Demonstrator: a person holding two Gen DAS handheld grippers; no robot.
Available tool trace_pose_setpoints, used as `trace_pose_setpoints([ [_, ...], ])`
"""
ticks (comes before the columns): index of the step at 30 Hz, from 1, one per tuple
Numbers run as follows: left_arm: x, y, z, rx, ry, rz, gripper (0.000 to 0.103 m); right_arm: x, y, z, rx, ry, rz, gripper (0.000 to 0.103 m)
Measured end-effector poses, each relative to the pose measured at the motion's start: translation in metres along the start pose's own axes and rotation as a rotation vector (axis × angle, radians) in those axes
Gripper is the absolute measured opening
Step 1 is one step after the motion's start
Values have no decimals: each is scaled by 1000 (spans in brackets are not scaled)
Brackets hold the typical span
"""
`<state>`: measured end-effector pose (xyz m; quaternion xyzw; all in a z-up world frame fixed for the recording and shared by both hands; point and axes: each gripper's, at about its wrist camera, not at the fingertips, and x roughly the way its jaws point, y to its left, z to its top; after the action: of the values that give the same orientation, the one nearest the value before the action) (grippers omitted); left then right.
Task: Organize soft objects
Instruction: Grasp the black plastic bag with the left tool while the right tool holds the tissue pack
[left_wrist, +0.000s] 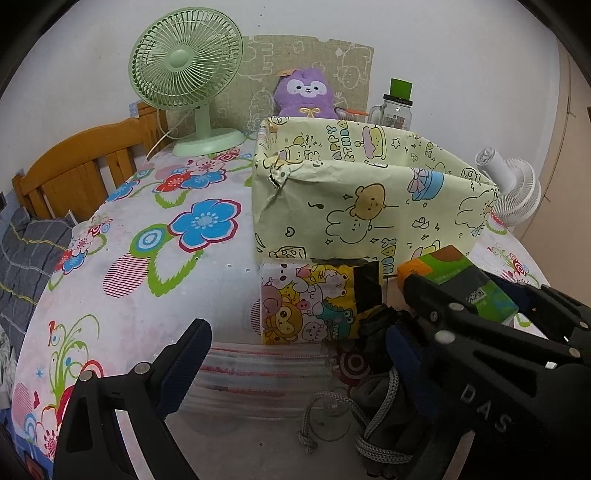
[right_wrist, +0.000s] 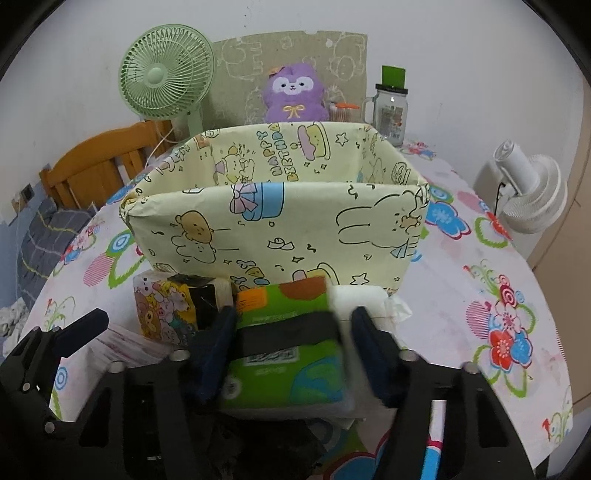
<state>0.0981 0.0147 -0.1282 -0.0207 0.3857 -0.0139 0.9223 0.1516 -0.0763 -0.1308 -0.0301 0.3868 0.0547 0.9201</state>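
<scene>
On the round table under its flower-print cloth (right_wrist: 480, 295), my right gripper (right_wrist: 291, 354) clamps a green soft tissue pack with an orange corner (right_wrist: 288, 325) between its blue-padded fingers (right_wrist: 218, 343), holding the pack just in front of the pale yellow cartoon-print fabric box (right_wrist: 280, 225). From the left wrist view the same tissue pack (left_wrist: 461, 280) sits in that gripper's black frame at right. My left gripper (left_wrist: 295, 354) stands wide open with nothing between its fingers, above a clear zip bag with red stripes (left_wrist: 266, 373) and a dark pouch with a grey braided cord (left_wrist: 373, 406). A small tissue pack printed with cartoon animals (left_wrist: 306, 302) rests against the box's near wall. Behind the box stand a mint-green desk fan (left_wrist: 184, 85), a purple plush toy (left_wrist: 304, 94), a green-lidded glass jar (left_wrist: 397, 107) and a white fan (left_wrist: 513, 184).
</scene>
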Motion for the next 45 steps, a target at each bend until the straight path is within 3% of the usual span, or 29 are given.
trace_pose_setpoints([
  [6, -2, -1, 2, -3, -7, -6, 96, -5, -4, 1, 10, -22, 3, 50],
  [19, -29, -23, 1, 16, -63, -35, 95, -40, -25, -3, 46, -96, -8, 50],
  [21, -29, -31, -3, 35, -51, -42, 90, -45, -28, -5, 50, -100, -10, 50],
  [28, -22, -52, -18, 76, -7, -68, 89, -51, -38, -15, 62, -96, -18, 50],
  [34, -16, -61, -26, 85, 5, -94, 77, -49, -41, -27, 71, -73, -26, 50],
  [38, -16, -62, -27, 77, 21, -147, 54, -49, -42, -30, 79, -70, -27, 50],
  [45, -20, -61, -27, 69, 13, -146, 41, -50, -39, -31, 78, -71, -27, 50],
])
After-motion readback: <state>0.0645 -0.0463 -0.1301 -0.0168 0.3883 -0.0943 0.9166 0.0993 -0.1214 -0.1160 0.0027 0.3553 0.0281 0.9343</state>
